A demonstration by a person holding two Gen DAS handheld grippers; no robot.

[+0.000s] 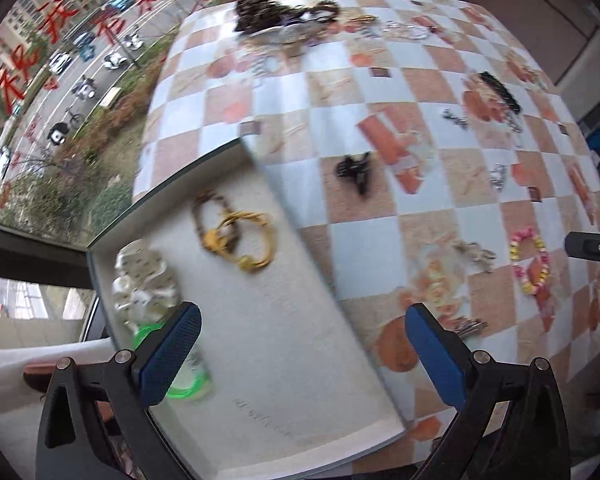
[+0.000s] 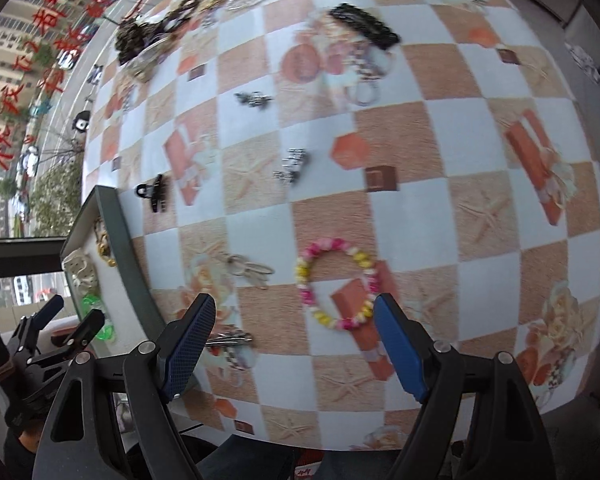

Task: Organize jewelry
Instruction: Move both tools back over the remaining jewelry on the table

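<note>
Nearest the left wrist camera, the left gripper (image 1: 302,354) stands wide apart and holds nothing, its blue pads (image 1: 171,354) poised above the white lining of an open jewelry box (image 1: 300,360). The box sits at the left edge of the table (image 2: 480,80), which carries a checked cloth of white and sandy-orange squares. Inside the box, a green translucent bangle (image 1: 188,384) lies at the near end, partly behind the left pad. Just beyond it lies a cream pearl-like bracelet (image 1: 144,276), and farther in, a gold bracelet (image 1: 244,240) overlaps a brown beaded one (image 1: 204,208).

In the right wrist view, the right gripper (image 2: 288,344) is also spread wide and empty, hovering near the table's front edge. Between its fingers and just past them lies a pink and yellow bead bracelet (image 2: 336,280) on the cloth. A metal clip (image 2: 228,340) lies just beside the left finger, and a cluster of silver rings (image 2: 248,270) rests a little farther out, between the bead bracelet and the box.

Toward the middle of the table a black hair claw (image 2: 154,192) lies close to the box's far corner, with two small silver pieces (image 2: 292,164) (image 2: 254,100) beyond it. Near the far edge are a black chain bracelet (image 2: 364,26), a checked band with loops (image 2: 364,76), and a dark tangled heap of jewelry (image 2: 148,40) in the far left corner.
</note>
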